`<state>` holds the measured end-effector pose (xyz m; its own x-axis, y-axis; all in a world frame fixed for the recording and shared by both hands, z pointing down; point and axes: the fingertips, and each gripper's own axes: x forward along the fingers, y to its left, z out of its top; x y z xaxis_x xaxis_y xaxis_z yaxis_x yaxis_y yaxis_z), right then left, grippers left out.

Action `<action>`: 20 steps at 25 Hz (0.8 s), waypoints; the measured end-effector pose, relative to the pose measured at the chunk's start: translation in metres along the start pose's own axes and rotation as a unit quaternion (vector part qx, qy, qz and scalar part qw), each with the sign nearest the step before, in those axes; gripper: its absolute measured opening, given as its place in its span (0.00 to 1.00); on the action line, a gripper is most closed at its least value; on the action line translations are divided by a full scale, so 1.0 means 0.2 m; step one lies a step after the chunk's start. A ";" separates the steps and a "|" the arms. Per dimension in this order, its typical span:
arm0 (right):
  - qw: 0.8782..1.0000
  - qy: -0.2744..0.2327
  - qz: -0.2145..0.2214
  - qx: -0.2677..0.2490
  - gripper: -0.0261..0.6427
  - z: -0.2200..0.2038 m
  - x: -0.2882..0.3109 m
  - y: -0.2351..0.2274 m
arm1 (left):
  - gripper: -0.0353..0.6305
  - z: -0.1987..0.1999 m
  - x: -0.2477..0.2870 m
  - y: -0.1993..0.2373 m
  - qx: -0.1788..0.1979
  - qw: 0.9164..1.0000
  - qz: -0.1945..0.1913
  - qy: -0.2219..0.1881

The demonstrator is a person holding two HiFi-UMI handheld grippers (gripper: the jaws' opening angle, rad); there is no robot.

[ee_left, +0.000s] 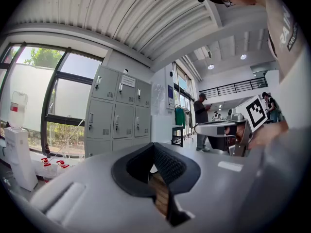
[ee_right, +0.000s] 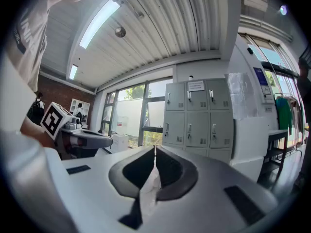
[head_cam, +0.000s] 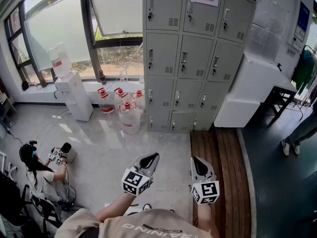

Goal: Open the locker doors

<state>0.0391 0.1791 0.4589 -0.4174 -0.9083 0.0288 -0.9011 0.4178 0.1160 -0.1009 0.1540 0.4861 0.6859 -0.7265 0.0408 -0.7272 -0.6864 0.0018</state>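
Note:
A grey bank of lockers (head_cam: 193, 58) stands against the far wall, three columns wide, and every door I can see is closed. It also shows in the left gripper view as the lockers (ee_left: 116, 113) and in the right gripper view as the lockers (ee_right: 197, 115), a few steps away. My left gripper (head_cam: 154, 155) and right gripper (head_cam: 194, 158) hover side by side low in the head view, well short of the lockers and pointed toward them. Both are shut with nothing held. The left gripper (ee_left: 154, 145) and the right gripper (ee_right: 155, 147) show their jaw tips meeting.
A white water dispenser (head_cam: 72, 90) and several water jugs (head_cam: 126, 110) stand left of the lockers under the windows. White wrapped units (head_cam: 250, 90) and a dark desk (head_cam: 280, 95) are to the right. A person (head_cam: 42, 172) sits on the floor at left. Wooden planks (head_cam: 218, 157) run ahead.

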 end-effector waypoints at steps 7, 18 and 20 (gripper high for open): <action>1.000 0.015 0.006 0.010 0.06 -0.06 -0.03 0.00 | 0.06 -0.07 -0.02 -0.06 -0.012 1.000 -0.001 0.019; 1.000 0.013 0.007 0.008 0.06 -0.06 0.06 0.04 | 0.06 -0.11 -0.05 0.04 -0.023 0.999 0.005 0.025; 1.000 0.018 0.008 0.005 0.06 -0.06 0.10 0.07 | 0.06 -0.12 -0.06 0.08 -0.027 0.999 0.007 0.024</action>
<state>0.0194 0.1666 0.4738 -0.4272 -0.9016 0.0672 -0.8956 0.4322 0.1052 -0.1215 0.1519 0.5097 0.6750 -0.7324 0.0897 -0.7375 -0.6731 0.0542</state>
